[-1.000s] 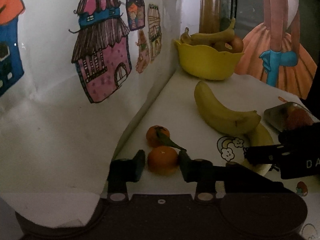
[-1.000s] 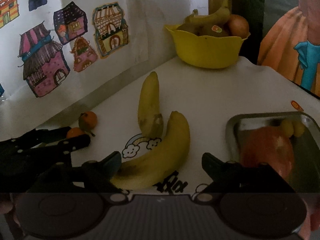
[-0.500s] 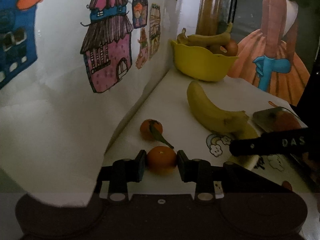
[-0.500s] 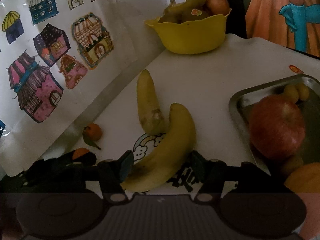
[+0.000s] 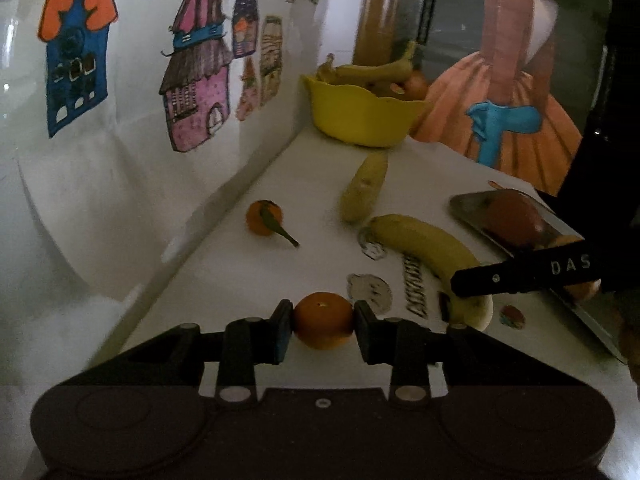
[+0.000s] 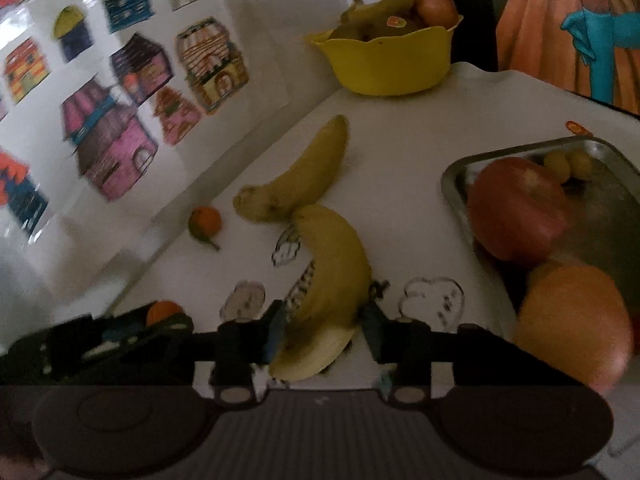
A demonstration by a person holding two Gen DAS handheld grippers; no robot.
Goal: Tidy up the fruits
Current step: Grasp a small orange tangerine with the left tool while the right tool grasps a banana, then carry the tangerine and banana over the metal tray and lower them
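Pinching a round mandarin, left tongs; right tongs closing on curved banana.

the light is dim and the scene is dark at the edges; a white sheet hangs along the left, creased and glossy, printed with cartoon houses in pink, blue and orange; the table is covered in white cloth with small cloud doodles and dark lettering; behind it stands a brown post beside a dark panel; to the right hangs a picture of a figure in an orange dress with a blue bow.
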